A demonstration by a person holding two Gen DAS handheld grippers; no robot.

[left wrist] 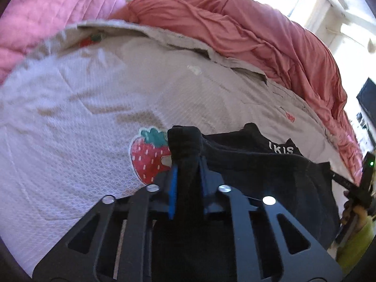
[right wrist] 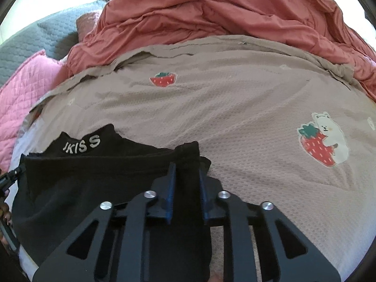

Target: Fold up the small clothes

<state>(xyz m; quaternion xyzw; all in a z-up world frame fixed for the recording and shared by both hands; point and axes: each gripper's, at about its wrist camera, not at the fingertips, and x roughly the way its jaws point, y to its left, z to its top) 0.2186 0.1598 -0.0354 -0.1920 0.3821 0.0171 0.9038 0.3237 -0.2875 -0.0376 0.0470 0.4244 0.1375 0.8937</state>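
Both the left gripper (left wrist: 187, 162) and right gripper (right wrist: 187, 169) pinch corners of a black cotton garment (right wrist: 77, 178) on the beige strawberry-print bedspread (right wrist: 235, 108); beyond it lies a rumpled coral duvet (right wrist: 211, 11).

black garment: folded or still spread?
Not folded: the black garment lies mostly flat on the bedspread, each near corner pinched by left gripper and right gripper.
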